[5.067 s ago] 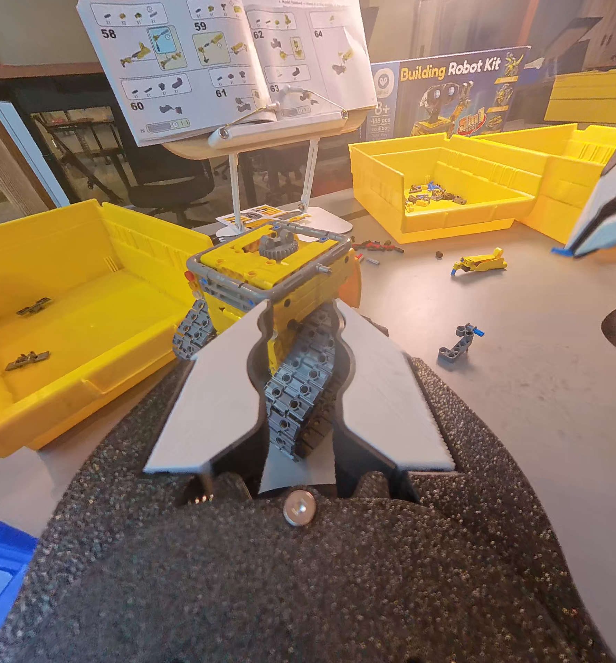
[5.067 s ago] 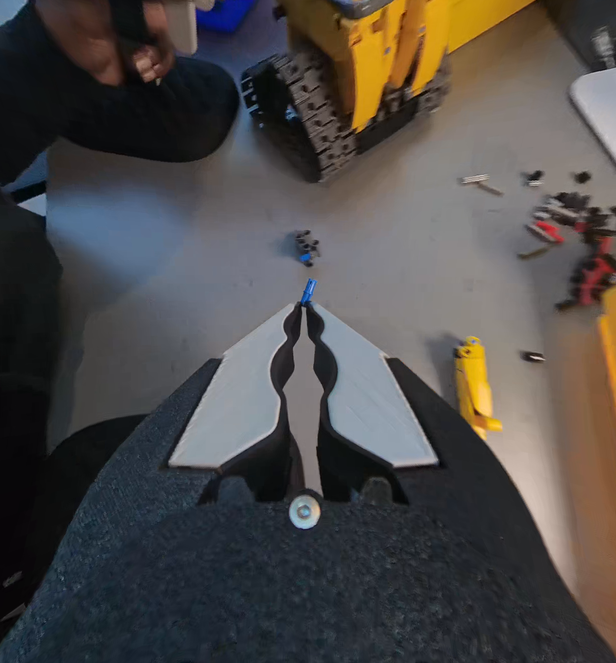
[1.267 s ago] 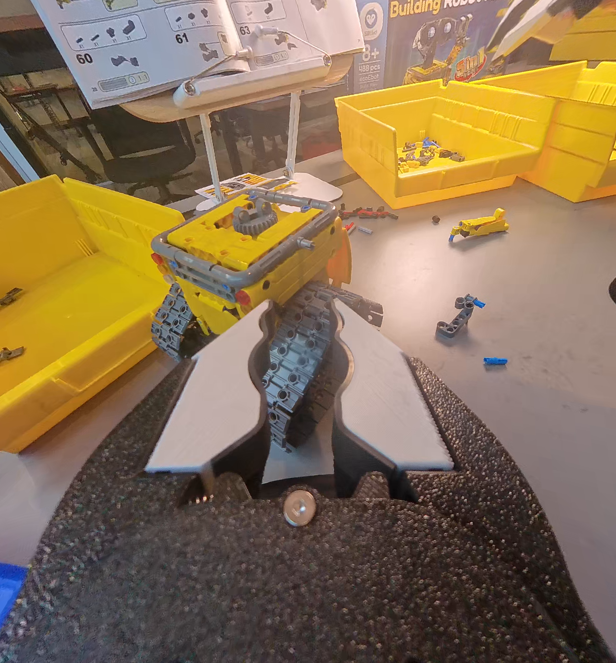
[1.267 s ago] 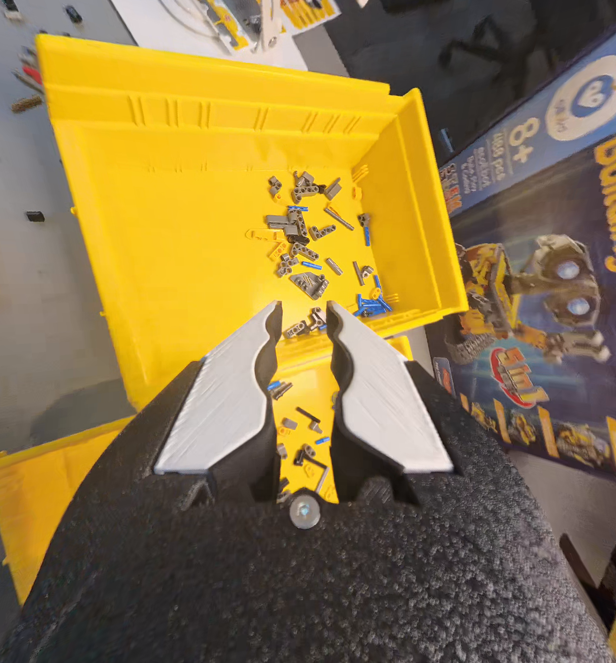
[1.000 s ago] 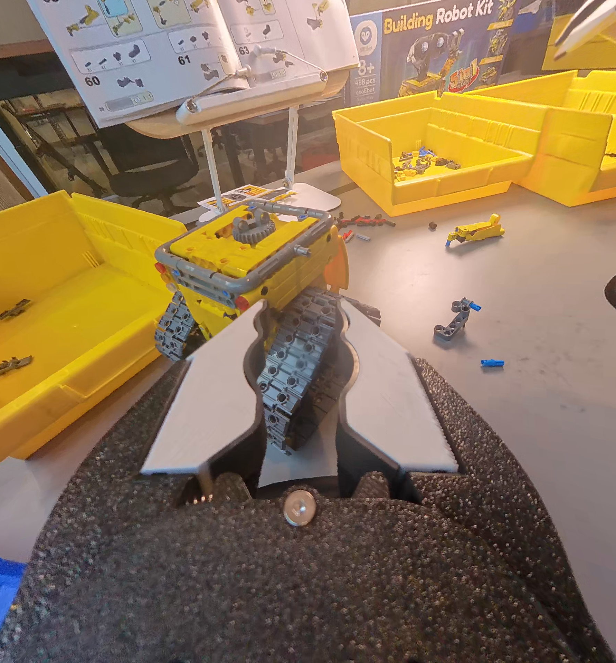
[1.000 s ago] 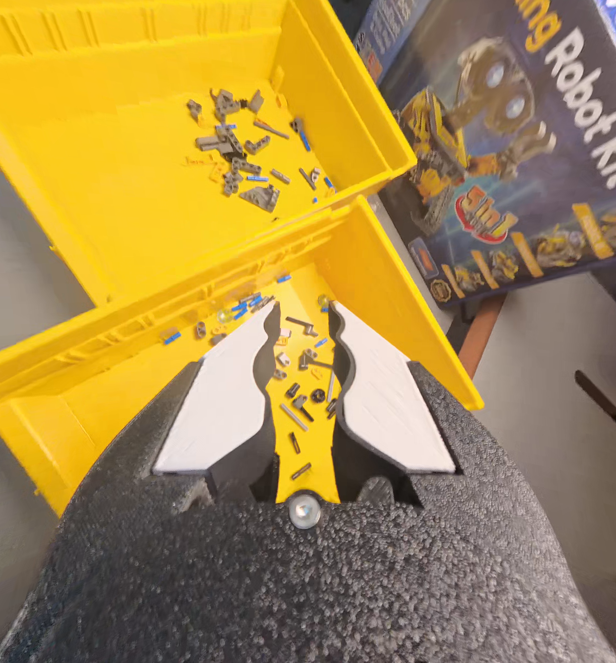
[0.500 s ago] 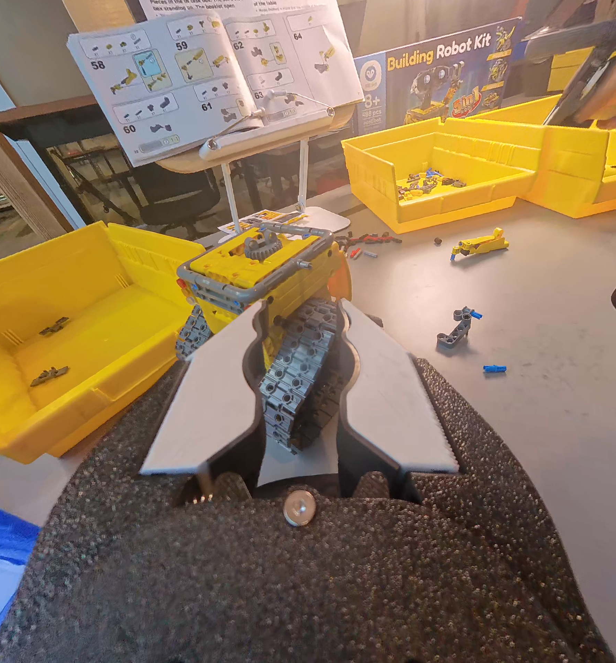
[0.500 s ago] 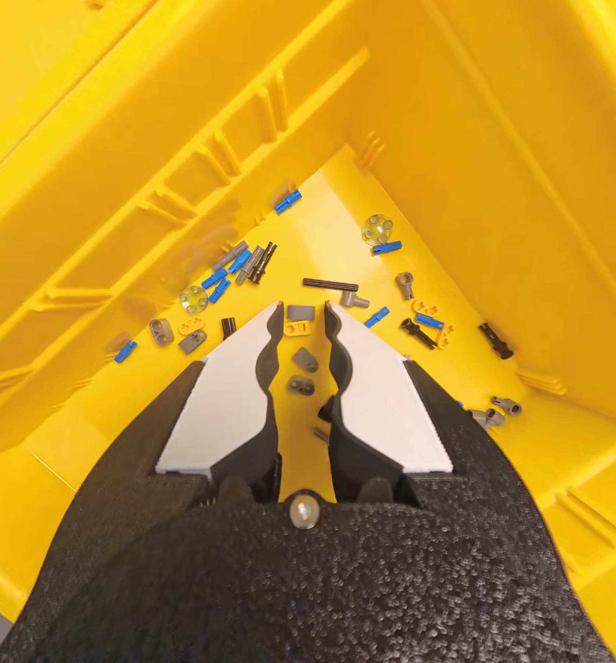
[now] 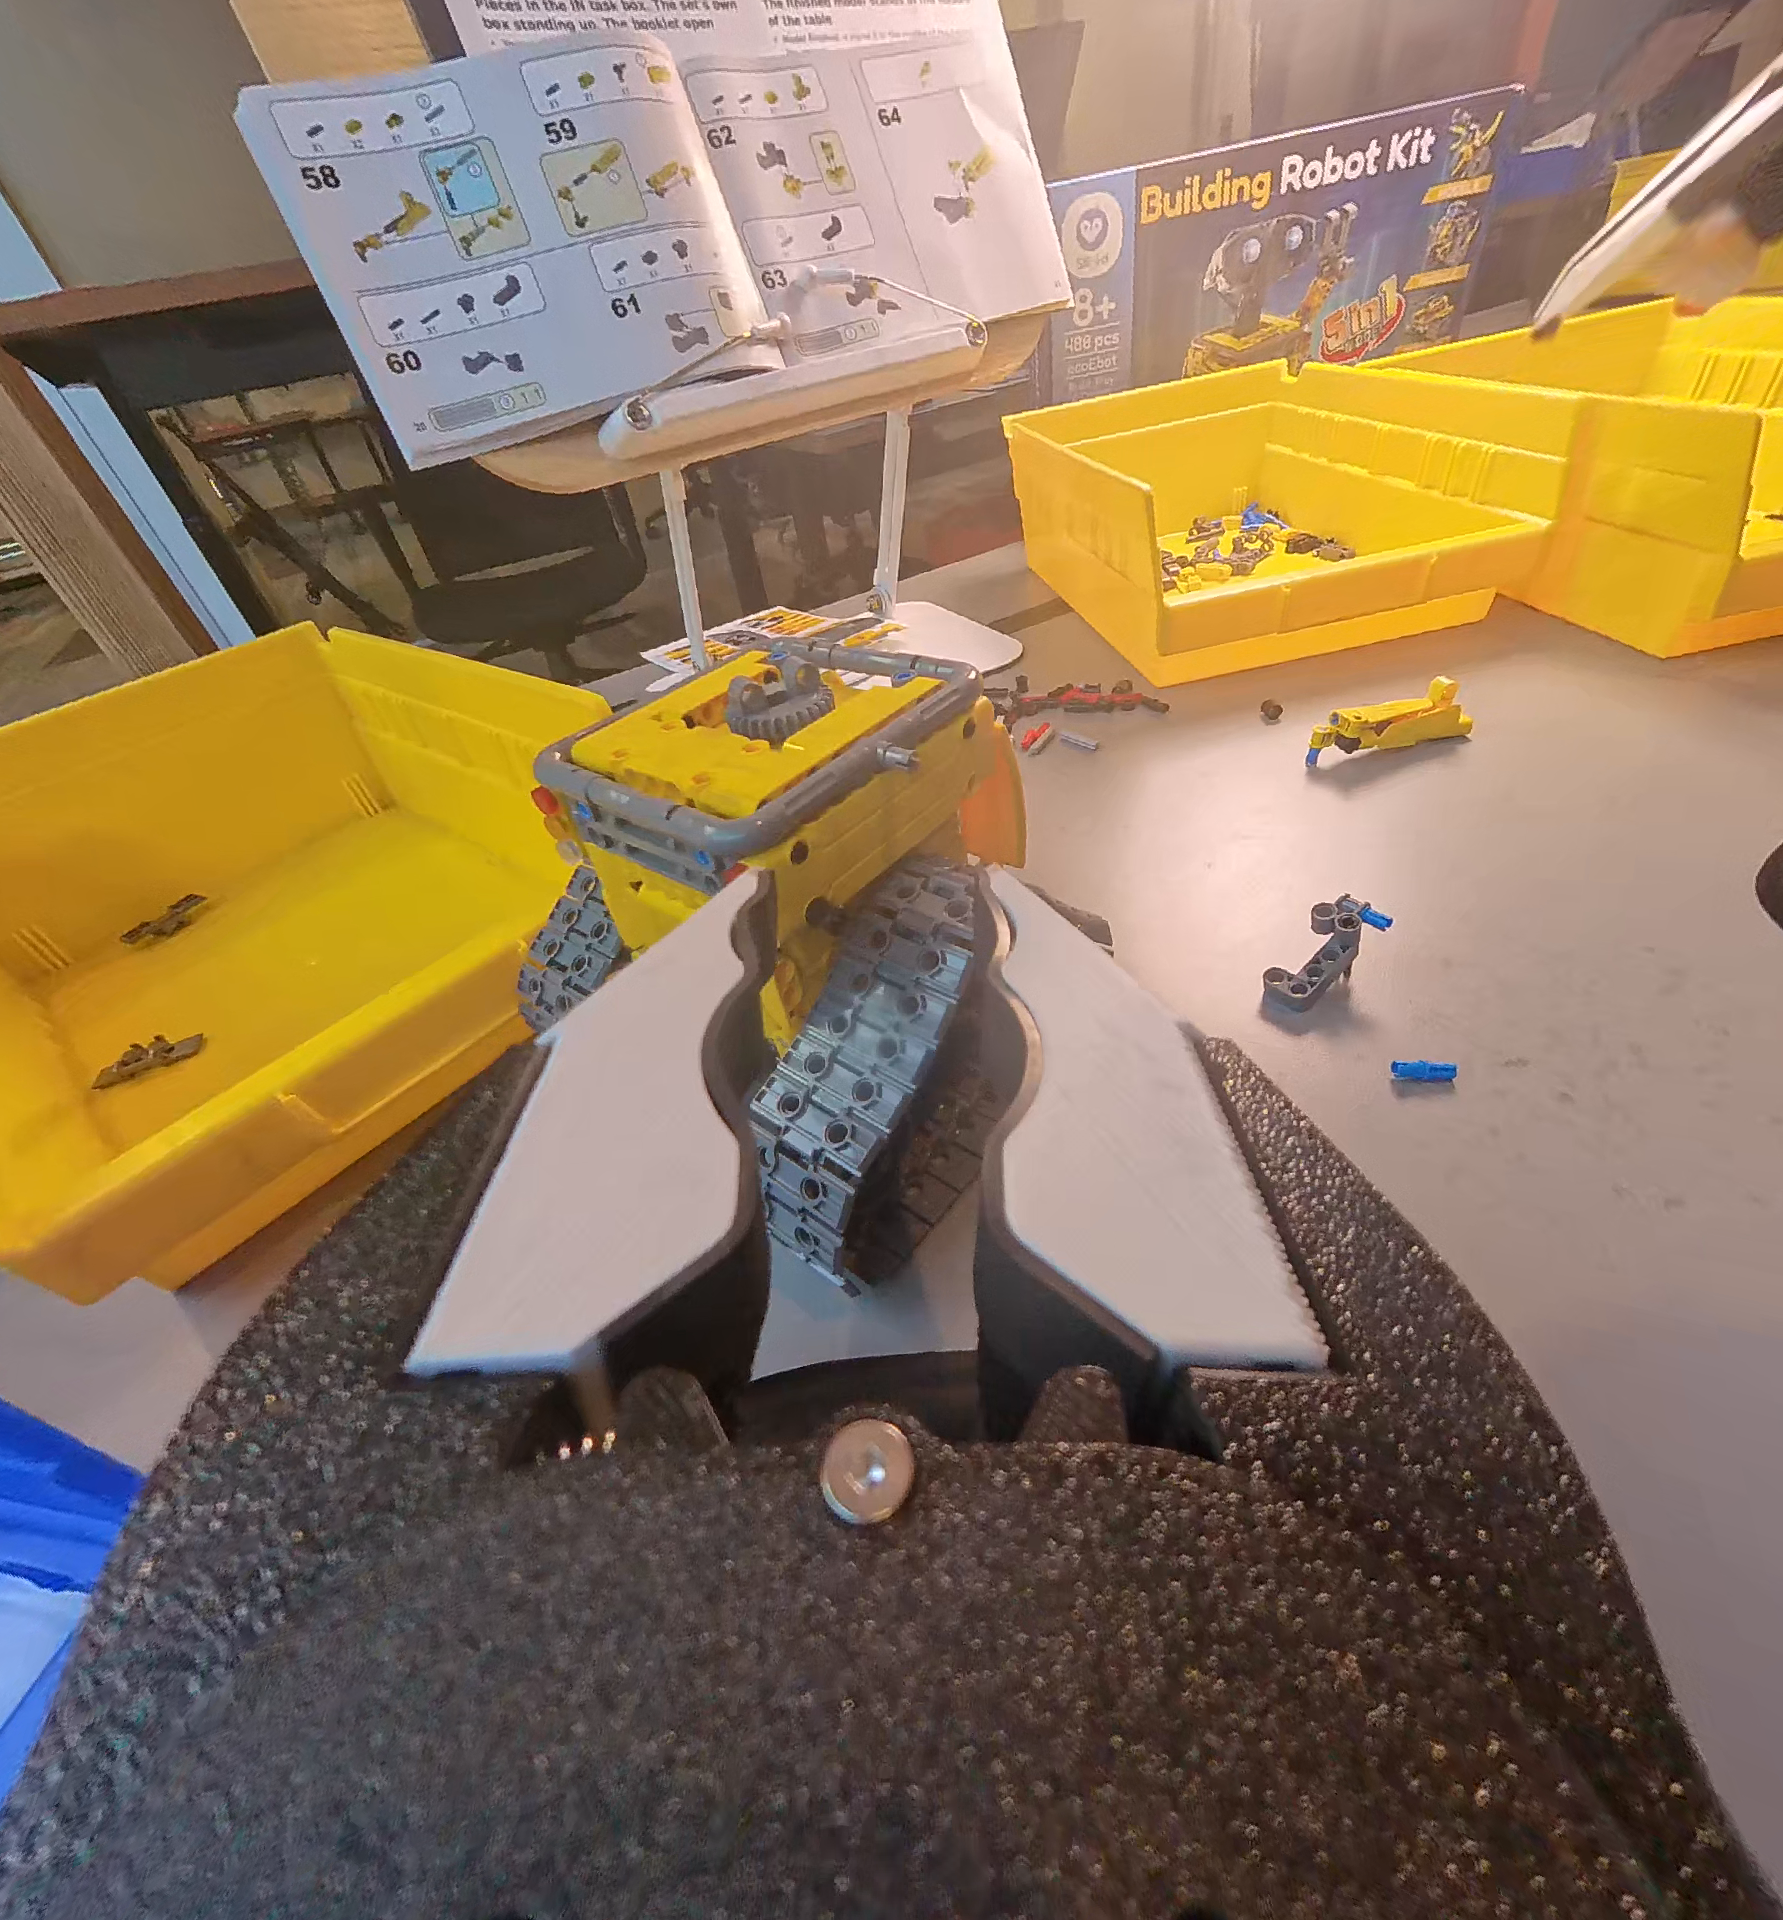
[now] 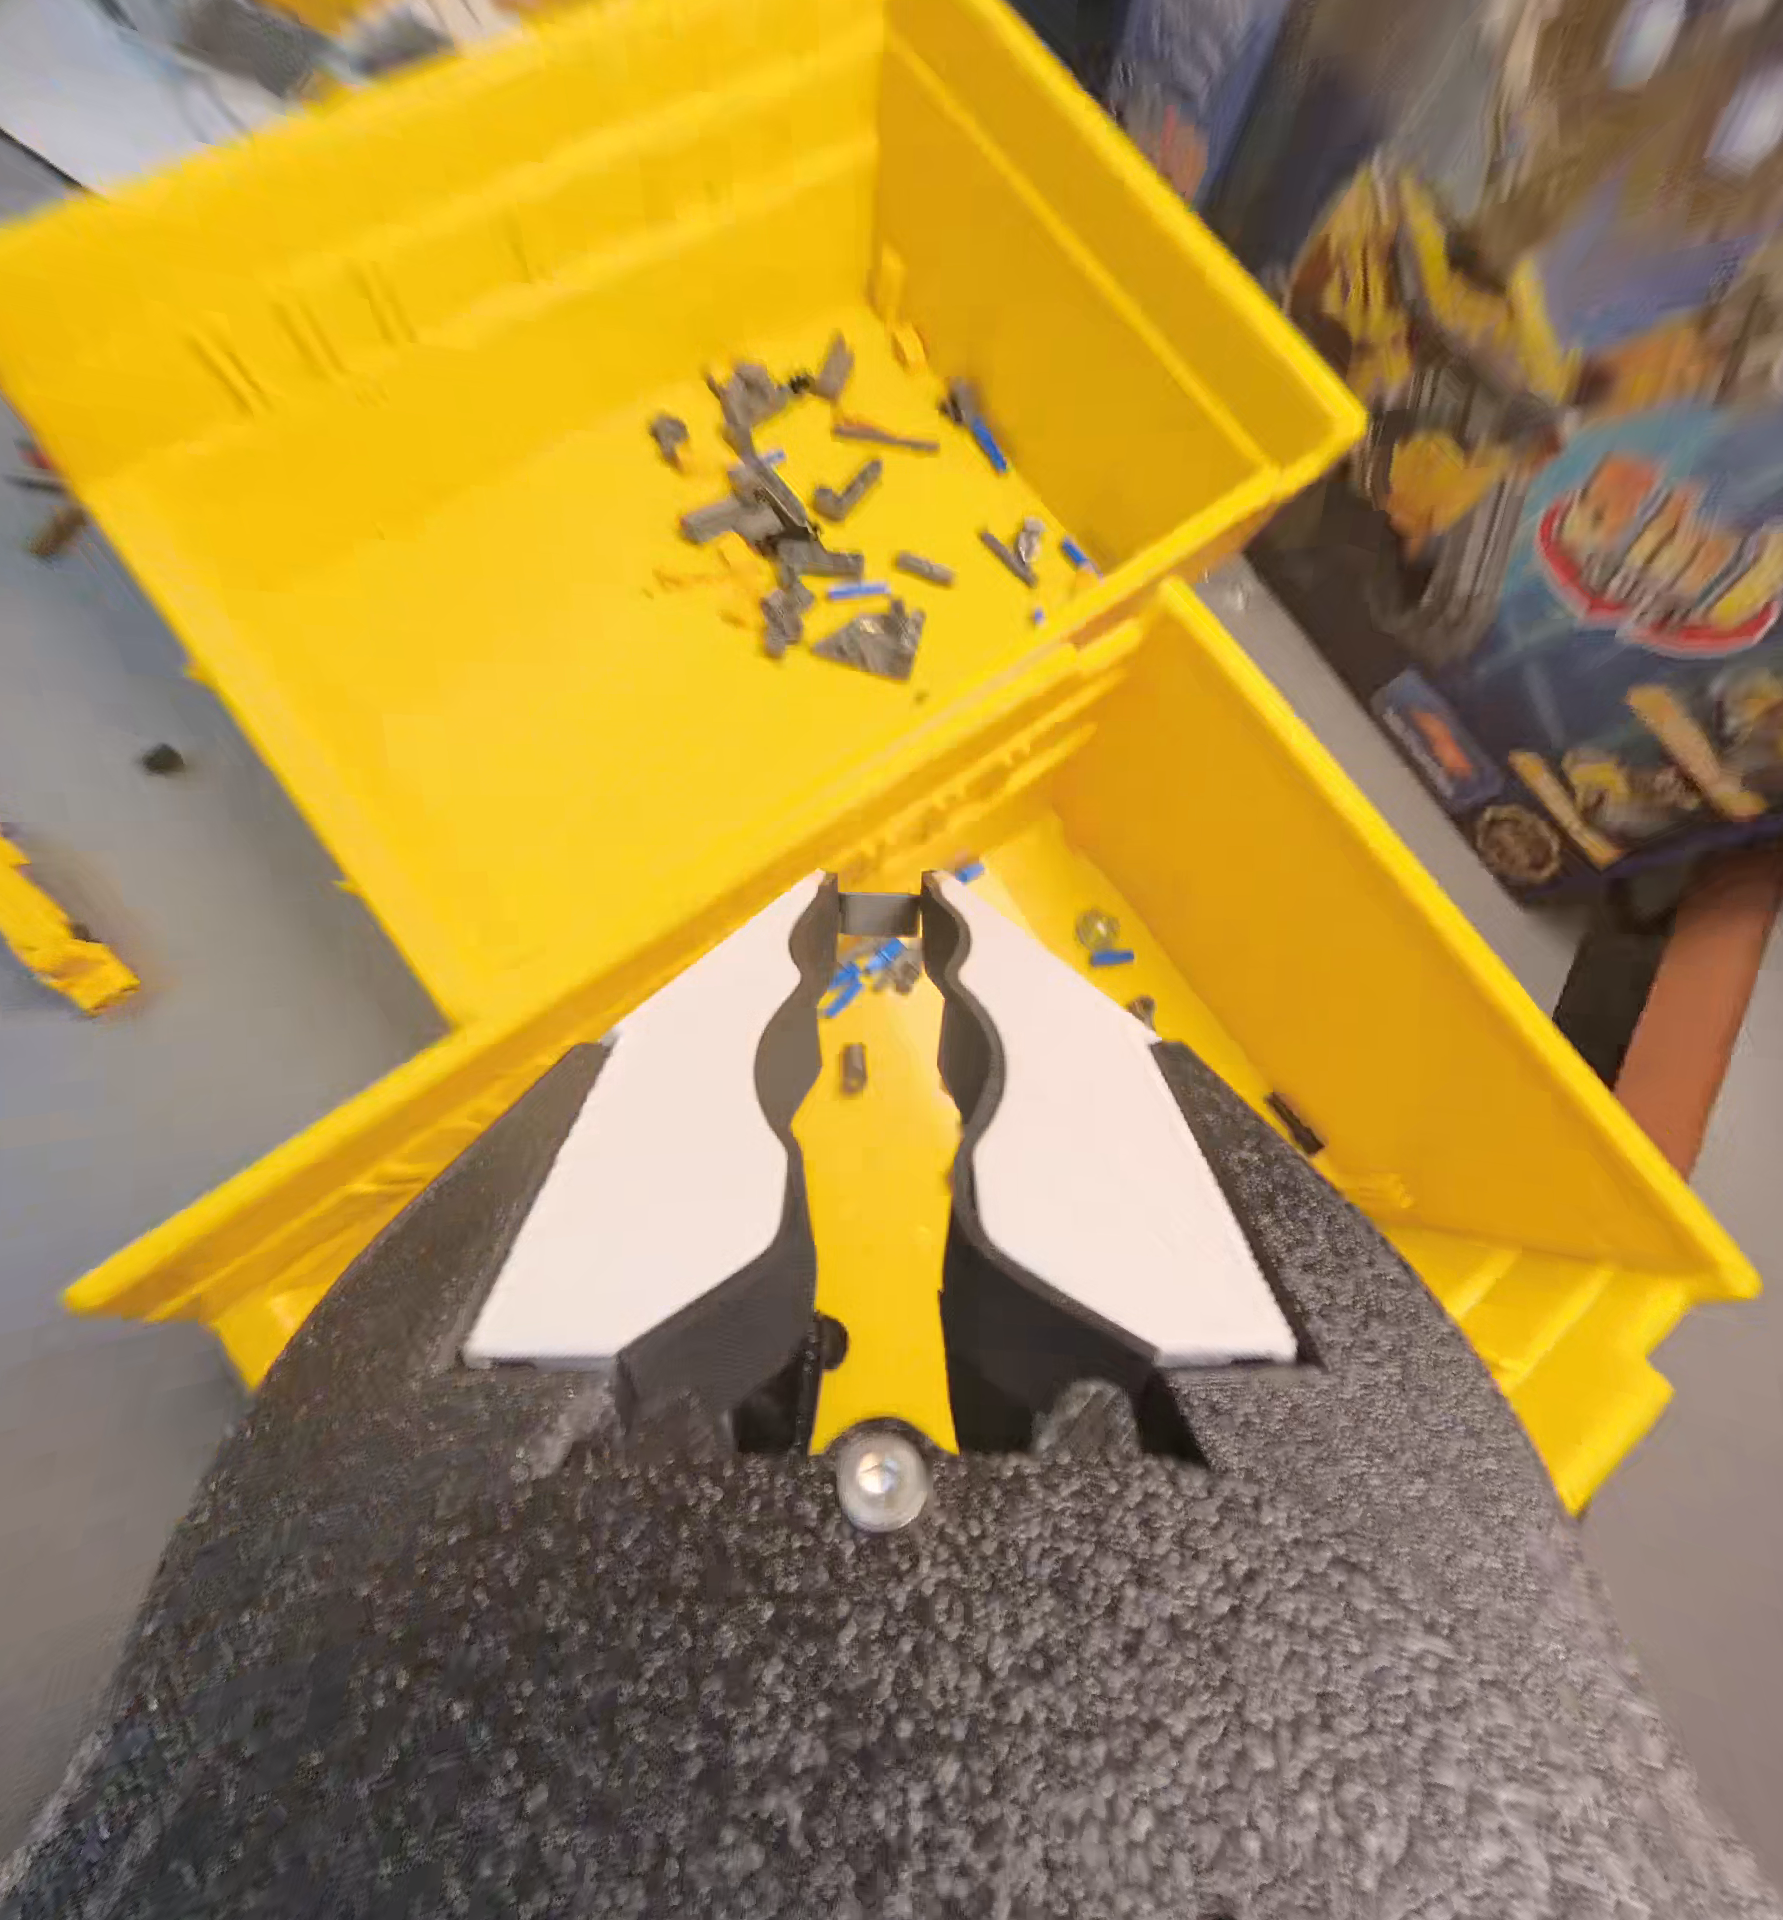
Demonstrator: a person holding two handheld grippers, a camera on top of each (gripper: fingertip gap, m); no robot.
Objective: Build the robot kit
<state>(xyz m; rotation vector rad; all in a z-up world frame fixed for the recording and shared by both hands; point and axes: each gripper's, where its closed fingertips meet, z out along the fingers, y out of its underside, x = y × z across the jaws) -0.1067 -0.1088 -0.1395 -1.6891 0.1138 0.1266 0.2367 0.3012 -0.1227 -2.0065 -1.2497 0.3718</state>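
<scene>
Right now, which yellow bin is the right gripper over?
The nearer yellow bin, holding sparse blue and black pins. The right gripper, pinching a small black piece, hangs above it; the bin behind holds a grey pile.

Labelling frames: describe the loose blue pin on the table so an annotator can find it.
Start at the yellow tracked brick-built robot clamped in the left tongs on the grey table. To its right lies a grey angled brick beam; just nearer the camera is the small blue plastic pin, lying alone, attached to nothing.
</scene>
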